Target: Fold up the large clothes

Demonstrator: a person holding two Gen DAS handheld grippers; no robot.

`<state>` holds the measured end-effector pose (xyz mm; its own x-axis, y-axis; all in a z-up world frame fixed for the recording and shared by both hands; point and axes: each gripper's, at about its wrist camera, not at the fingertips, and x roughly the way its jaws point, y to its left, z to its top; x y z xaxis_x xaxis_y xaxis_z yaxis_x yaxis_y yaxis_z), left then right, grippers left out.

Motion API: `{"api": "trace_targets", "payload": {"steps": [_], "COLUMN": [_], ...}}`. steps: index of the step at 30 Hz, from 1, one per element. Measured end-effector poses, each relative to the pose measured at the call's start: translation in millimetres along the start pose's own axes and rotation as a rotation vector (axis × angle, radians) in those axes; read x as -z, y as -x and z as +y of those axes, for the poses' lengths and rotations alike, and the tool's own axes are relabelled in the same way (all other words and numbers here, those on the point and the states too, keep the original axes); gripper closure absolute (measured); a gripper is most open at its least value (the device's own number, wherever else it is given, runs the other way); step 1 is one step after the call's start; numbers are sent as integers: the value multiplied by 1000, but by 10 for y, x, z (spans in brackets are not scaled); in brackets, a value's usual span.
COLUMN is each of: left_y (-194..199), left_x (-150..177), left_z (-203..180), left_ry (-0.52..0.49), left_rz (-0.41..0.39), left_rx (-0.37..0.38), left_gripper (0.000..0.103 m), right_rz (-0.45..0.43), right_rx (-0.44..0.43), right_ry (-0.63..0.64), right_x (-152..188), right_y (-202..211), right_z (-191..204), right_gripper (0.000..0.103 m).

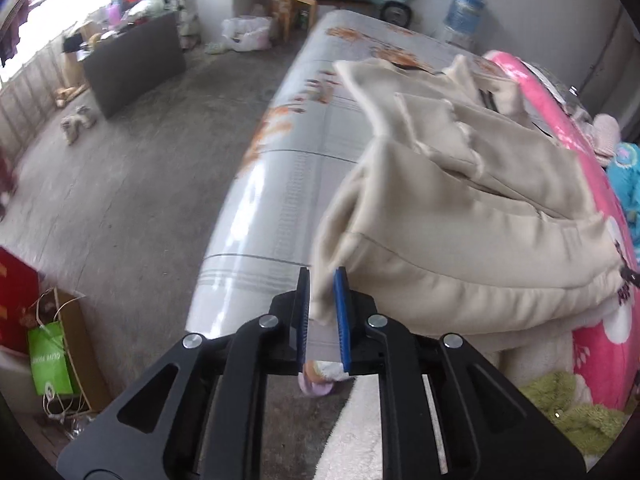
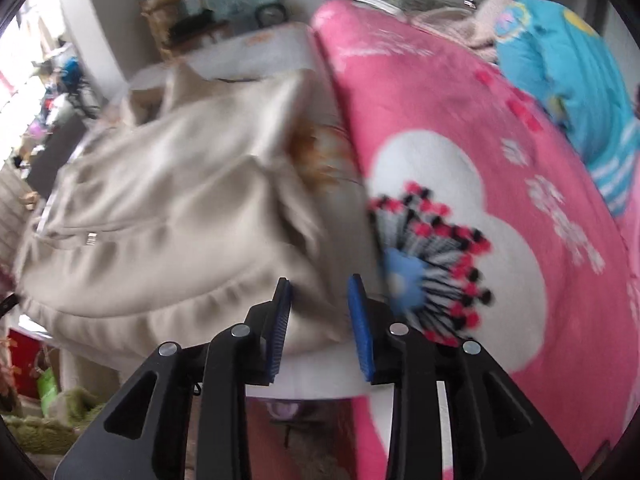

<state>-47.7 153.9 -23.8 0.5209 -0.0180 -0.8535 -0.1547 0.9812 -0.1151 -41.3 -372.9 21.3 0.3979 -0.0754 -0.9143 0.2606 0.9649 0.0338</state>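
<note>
Left tool (image 1: 323,300) pinches the beige garment's (image 1: 460,208) corner, jaws narrow. Right tool (image 2: 320,312), jaws wider apart, garment (image 2: 160,200) hem between; grip unclear.

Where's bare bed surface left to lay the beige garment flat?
Free: the grey patterned sheet, between the floor-side bed edge and the beige garment. Crowded: the other side, under the pink blanket and blue bedding.

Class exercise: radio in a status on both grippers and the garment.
Left gripper shut on beige jacket corner. Right gripper part open, jacket edge between pads. Jacket bunched against pink blanket.
</note>
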Motion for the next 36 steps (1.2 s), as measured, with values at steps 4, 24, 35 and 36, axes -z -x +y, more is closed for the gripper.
{"api": "trace_targets", "payload": {"steps": [4,24,35,36], "left_y": [213,-441,36,116], "left_x": [-92,92,-14,-52], "left_z": [50,-1718,-1744,-1753], "left_ry": [9,-481,-497,-499], "left_rz": [-102,-43,-222,-252], "left_rx": [11,139,143,142], "left_gripper": [90,85,102,102], "right_rz": [-112,100,0,-27], "right_rx": [-28,-318,-343,-341], "right_ry": [-95,420,384,384], "right_x": [-44,97,-53,-89], "right_y": [328,-489,-81,4], "right_z": [-156,2180,2183,2185], "right_gripper": [49,64,99,99]}}
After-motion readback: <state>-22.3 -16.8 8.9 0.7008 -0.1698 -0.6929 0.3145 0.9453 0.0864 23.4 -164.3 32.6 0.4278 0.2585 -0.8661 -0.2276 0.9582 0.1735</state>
